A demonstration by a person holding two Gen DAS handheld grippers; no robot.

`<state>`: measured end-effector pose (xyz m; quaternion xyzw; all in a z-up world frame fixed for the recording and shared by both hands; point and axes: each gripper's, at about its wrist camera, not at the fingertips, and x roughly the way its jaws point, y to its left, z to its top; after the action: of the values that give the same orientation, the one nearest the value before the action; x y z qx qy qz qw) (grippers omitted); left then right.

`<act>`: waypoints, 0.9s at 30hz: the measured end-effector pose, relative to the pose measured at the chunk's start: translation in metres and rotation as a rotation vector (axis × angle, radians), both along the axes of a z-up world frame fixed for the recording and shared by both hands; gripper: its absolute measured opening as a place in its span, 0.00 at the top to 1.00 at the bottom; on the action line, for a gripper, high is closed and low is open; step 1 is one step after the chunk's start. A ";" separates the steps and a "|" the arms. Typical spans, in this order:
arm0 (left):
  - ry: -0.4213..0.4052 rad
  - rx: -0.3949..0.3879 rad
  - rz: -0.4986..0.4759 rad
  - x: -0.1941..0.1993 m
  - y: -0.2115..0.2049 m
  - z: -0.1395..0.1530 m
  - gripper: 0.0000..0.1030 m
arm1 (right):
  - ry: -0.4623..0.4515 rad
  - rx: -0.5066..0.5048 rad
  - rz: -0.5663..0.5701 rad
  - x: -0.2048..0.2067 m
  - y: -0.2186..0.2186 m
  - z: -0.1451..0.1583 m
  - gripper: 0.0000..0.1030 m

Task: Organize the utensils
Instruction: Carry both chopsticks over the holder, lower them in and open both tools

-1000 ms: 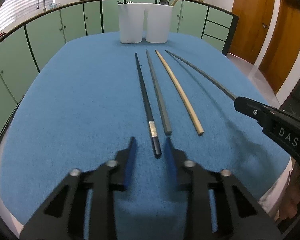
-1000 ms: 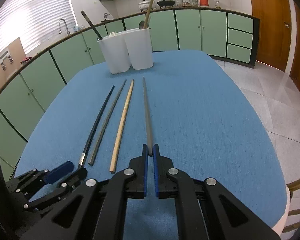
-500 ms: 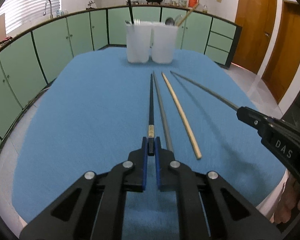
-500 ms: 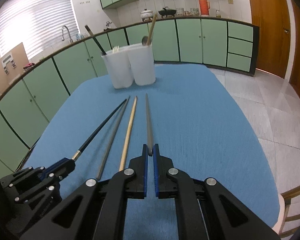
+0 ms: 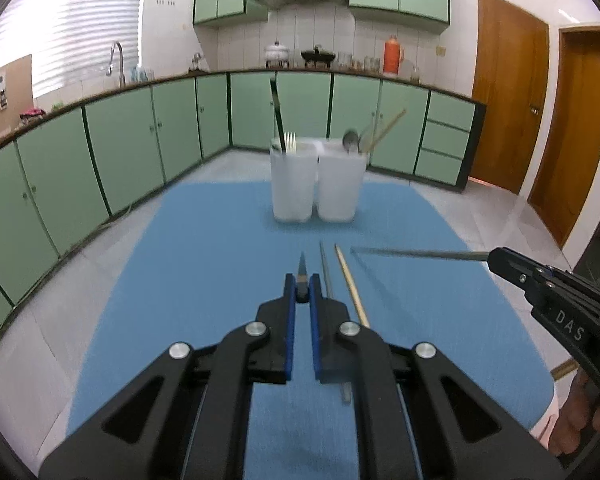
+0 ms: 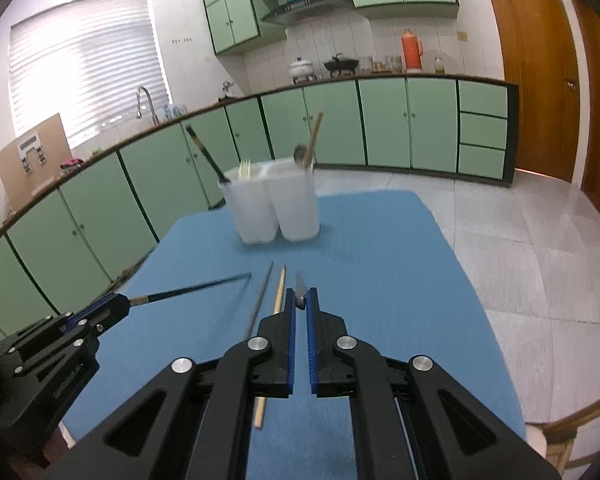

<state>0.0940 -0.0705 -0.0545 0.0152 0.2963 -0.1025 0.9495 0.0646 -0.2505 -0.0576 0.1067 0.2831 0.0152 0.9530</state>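
Here each tool already has a chopstick clamped by its near end, and what matters next is how those long sticks line up with the two white holders straight ahead. The left tool (image 5: 302, 292) is closed on a dark chopstick (image 5: 302, 267), which in its own view runs directly forward along the fingers, foreshortened to a short point aimed at the left holder (image 5: 293, 184). From the right wrist view that same stick (image 6: 188, 290) is seen side-on, stretching away from the left tool (image 6: 100, 312) and raised off the blue worktop (image 5: 204, 248). The right tool (image 6: 299, 302) is closed on a grey chopstick (image 6: 299, 284), likewise pointing straight ahead toward the right holder (image 6: 298, 204); from the left wrist view it shows as a long grey rod (image 5: 416, 254) reaching leftward from the right tool (image 5: 500, 258). Both holders stand touching each other, well ahead of both tools, with a fork, a spoon and other sticks already upright inside. Each tool seems about equally far from the holder on its own side. I judge that the sticks lie roughly level now, so each must be tipped toward upright before the far tip can drop in. A grey chopstick (image 5: 326, 270) and a wooden chopstick (image 5: 350, 284) lie on the worktop just right of the left tool.
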 end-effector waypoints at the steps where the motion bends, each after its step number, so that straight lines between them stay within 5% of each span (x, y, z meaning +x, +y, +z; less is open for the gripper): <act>1: -0.009 -0.005 -0.001 0.002 0.001 0.004 0.94 | -0.008 -0.001 0.002 0.002 -0.001 0.005 0.95; 13: -0.140 -0.052 -0.026 0.032 -0.006 0.065 0.94 | -0.071 0.055 0.037 0.036 -0.026 0.067 0.95; 27: -0.157 -0.091 -0.072 0.067 -0.014 0.090 0.94 | -0.097 0.009 0.113 0.075 -0.027 0.105 0.95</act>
<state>0.1612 -0.0845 0.0352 -0.0094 0.2154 -0.1484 0.9651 0.1396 -0.2772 0.0479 0.0938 0.2421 0.0752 0.9628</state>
